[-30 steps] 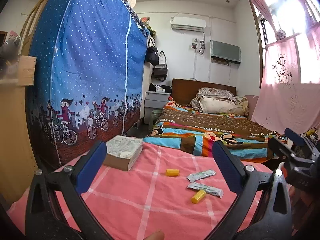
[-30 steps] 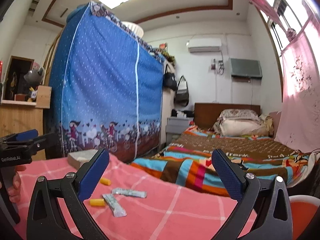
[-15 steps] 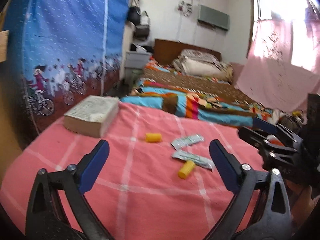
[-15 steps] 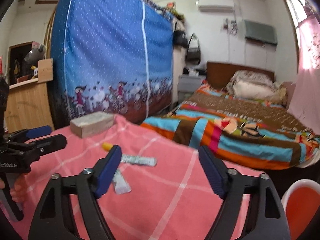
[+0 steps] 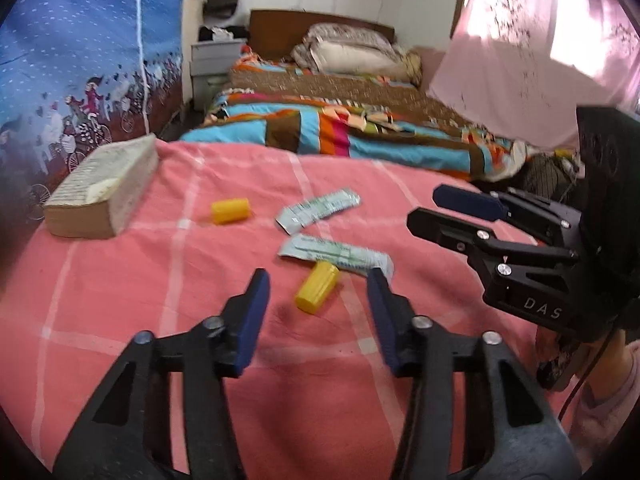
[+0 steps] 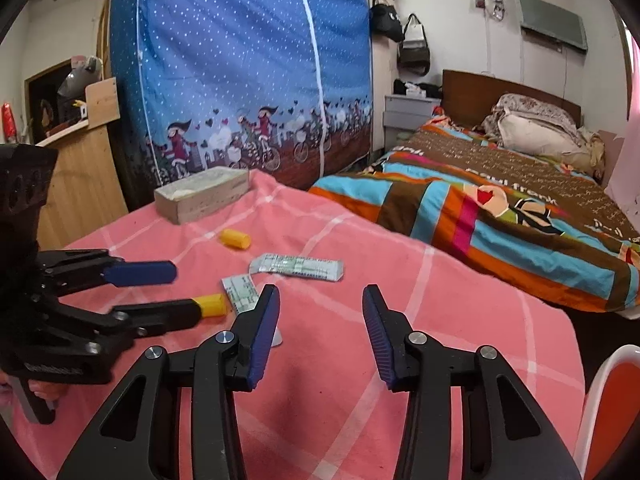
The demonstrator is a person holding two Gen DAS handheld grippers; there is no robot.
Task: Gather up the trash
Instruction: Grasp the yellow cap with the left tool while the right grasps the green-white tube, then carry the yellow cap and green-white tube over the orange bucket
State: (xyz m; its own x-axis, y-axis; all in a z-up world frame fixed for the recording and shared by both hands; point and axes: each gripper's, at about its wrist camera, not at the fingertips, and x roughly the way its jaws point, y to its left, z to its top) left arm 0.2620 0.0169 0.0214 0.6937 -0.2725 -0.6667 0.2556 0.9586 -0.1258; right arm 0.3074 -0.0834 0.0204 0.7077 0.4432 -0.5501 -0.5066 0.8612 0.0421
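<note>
On a pink checked cloth [image 5: 168, 288] lie two yellow caps and two silvery wrappers. My left gripper [image 5: 316, 312] is open, its fingers on either side of the near yellow cap [image 5: 318, 292], just short of it. The near wrapper [image 5: 336, 254] lies beyond that cap, the far wrapper [image 5: 318, 210] and far yellow cap [image 5: 230, 211] further back. My right gripper [image 6: 318, 320] is open and empty above the cloth, right of the wrappers [image 6: 296, 267]. The left gripper [image 6: 160, 292] shows in the right wrist view around the near cap [image 6: 212, 305].
A thick book [image 5: 104, 192] lies at the cloth's far left corner. A bed with a striped quilt [image 5: 340, 128] stands beyond. A blue fabric wardrobe [image 6: 240, 72] stands left. An orange and white bin [image 6: 612, 412] sits at the lower right.
Both grippers have tilted down and moved toward the trash. The left gripper's jaws have narrowed and now flank the near yellow cap. The right gripper's jaws have narrowed too.
</note>
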